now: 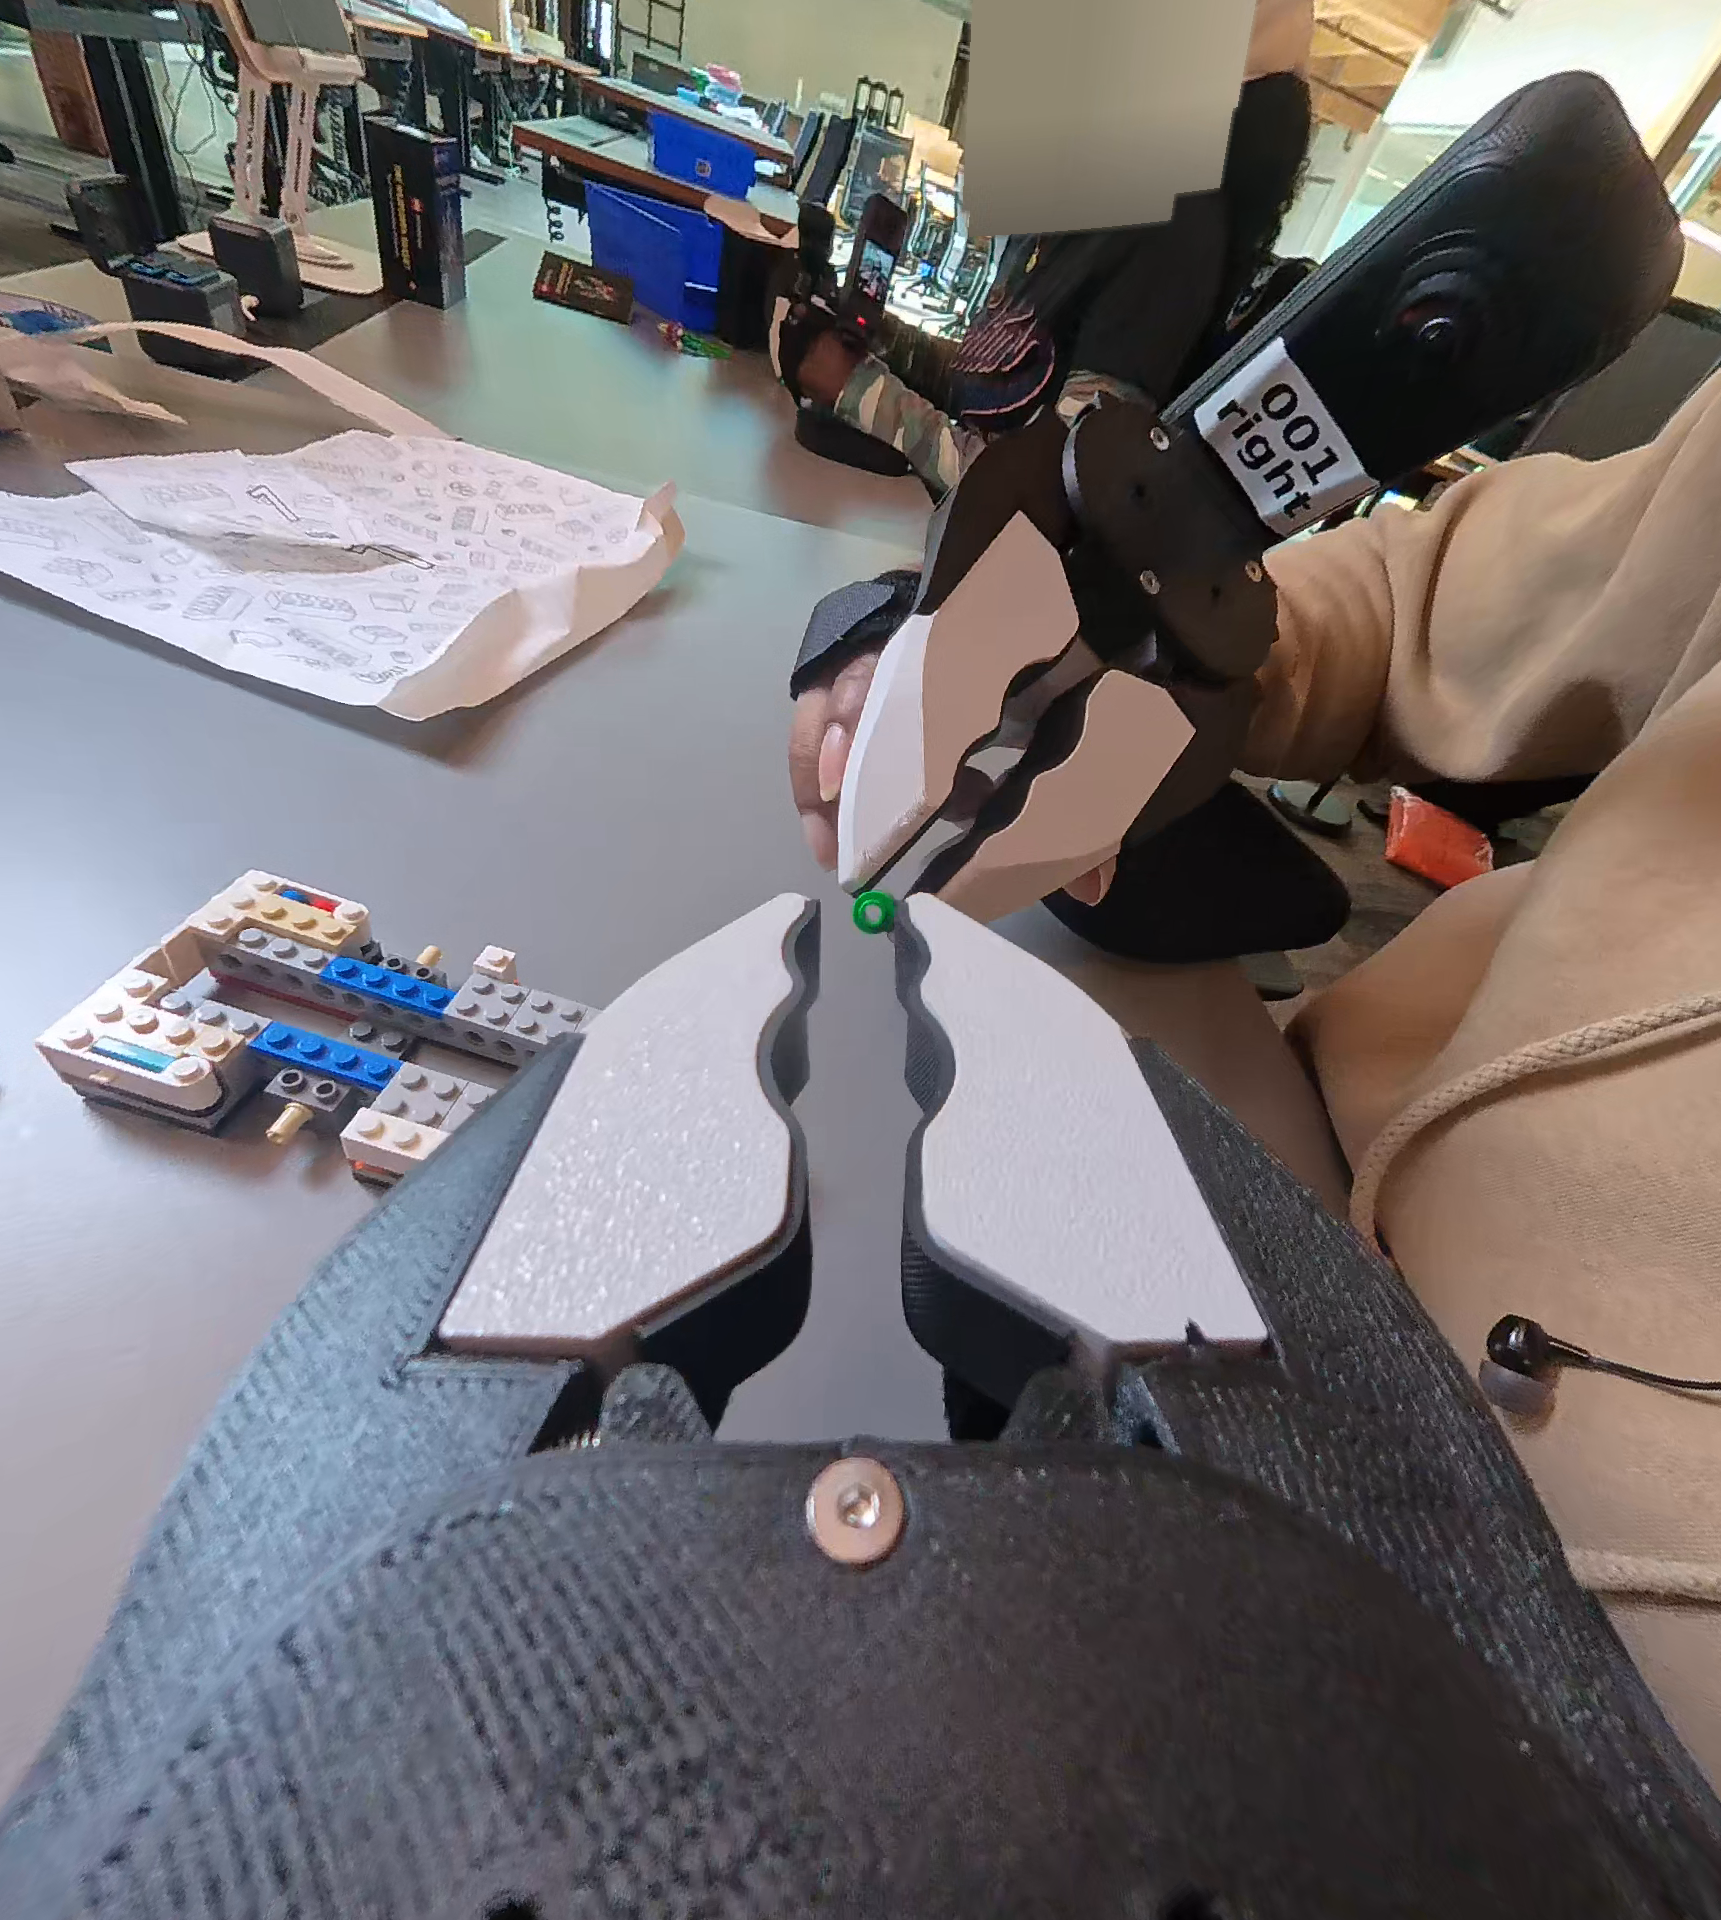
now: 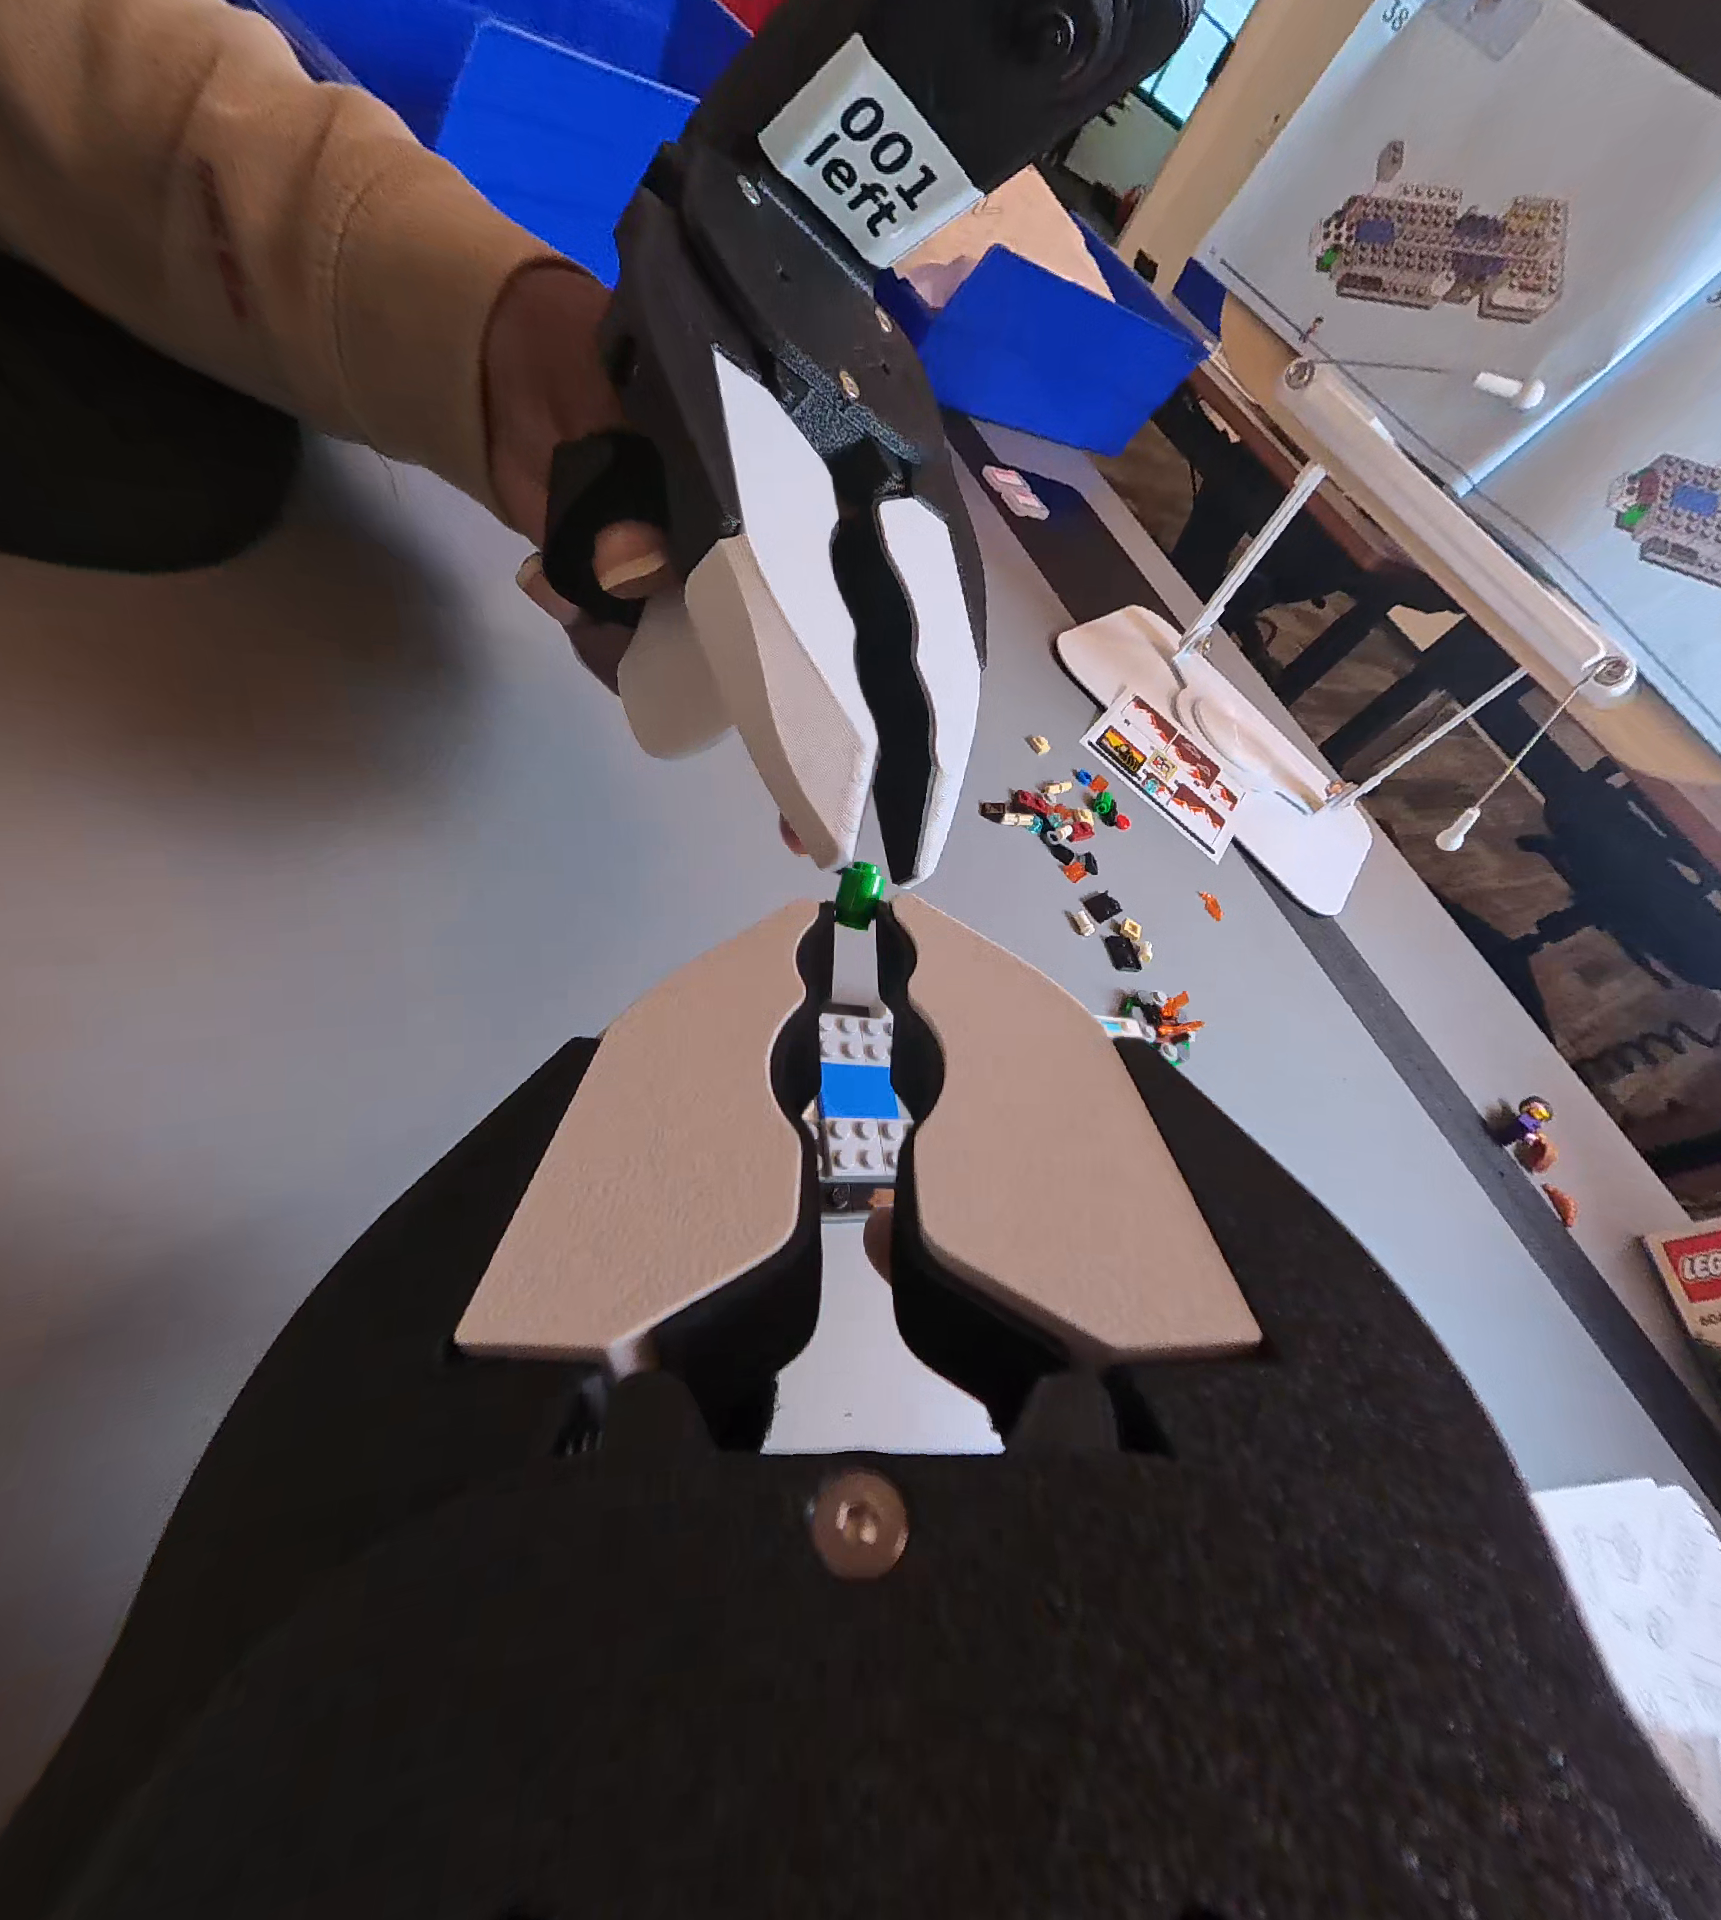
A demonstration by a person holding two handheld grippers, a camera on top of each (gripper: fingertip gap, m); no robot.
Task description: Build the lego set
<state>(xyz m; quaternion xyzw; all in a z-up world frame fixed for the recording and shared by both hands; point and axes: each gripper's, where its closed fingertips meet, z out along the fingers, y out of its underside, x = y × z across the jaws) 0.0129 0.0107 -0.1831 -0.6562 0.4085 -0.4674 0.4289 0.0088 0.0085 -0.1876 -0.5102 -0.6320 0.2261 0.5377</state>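
Blue bins stand in the upper centre of the right wrist view; their contents cannot be made out. At frame centre the right gripper grips a small green round brick between its fingertips, well above the grey table. The left gripper, held by a hand in a tan sleeve reaching from the upper left, meets it tip to tip; its jaws stand slightly apart, one tip just touching the brick, not clamped on it. A partly built brick model lies at centre left of the left wrist view, and loose small pieces lie right of centre.
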